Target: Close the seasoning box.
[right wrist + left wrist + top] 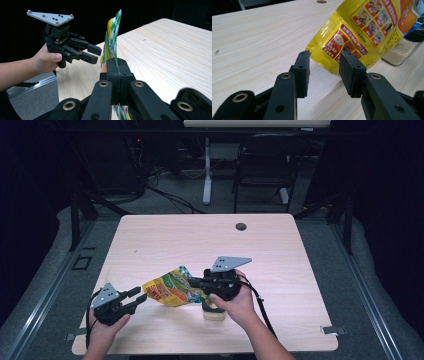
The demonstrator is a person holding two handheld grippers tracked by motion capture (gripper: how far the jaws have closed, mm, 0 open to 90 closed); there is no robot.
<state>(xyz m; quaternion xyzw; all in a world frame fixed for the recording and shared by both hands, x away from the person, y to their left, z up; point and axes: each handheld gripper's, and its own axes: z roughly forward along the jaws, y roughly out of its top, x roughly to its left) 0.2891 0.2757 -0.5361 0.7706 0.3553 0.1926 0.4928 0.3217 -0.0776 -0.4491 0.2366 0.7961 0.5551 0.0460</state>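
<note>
**Asker:** Table first, please. What is on it?

**Describer:** Pale wood table seen from above, with a person's two hands coming in from the near edge. Each hand holds a black gripper. Between them hangs a yellow pouch printed with food pictures, lifted off the table and tilted.

**Asker:** Who has the pouch?

**Describer:** The right gripper. Its jaws are pressed together on one edge of the pouch, so the pouch stands edge-on in the right gripper view, green and white at its top.

**Asker:** And the other one?

**Describer:** The left gripper has its jaws parted, with a clear gap between the pads. The lower corner of the pouch sits just beyond that gap. I cannot tell whether a pad touches it.

**Asker:** Any containers?

**Describer:** Yes, a clear jar with a dark lid stands on the table behind the pouch, under the right hand. It holds pale, fine grains that reach most of the way up. The pouch looks flat, and its contents are hidden.
</note>
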